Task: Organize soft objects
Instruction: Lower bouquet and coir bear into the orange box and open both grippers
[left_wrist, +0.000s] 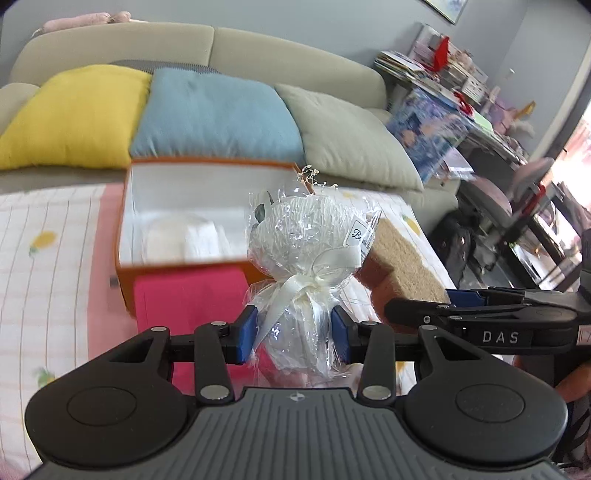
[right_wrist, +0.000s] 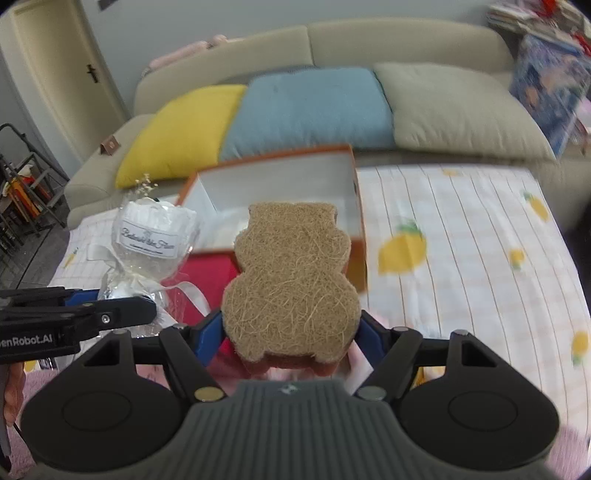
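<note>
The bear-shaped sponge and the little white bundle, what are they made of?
The bear-shaped sponge looks like rough tan plant fibre on top, loose strands showing, over an orange spongy layer at its bottom edge. The white bundle seems to be soft white cloth, though I can't be sure, wrapped in shiny crinkled clear plastic and tied with a satin-looking cream ribbon.

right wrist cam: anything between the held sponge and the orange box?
Nothing in that view: the bear-shaped sponge overlaps the orange box front edge directly. A pink cloth lies just left.
</note>
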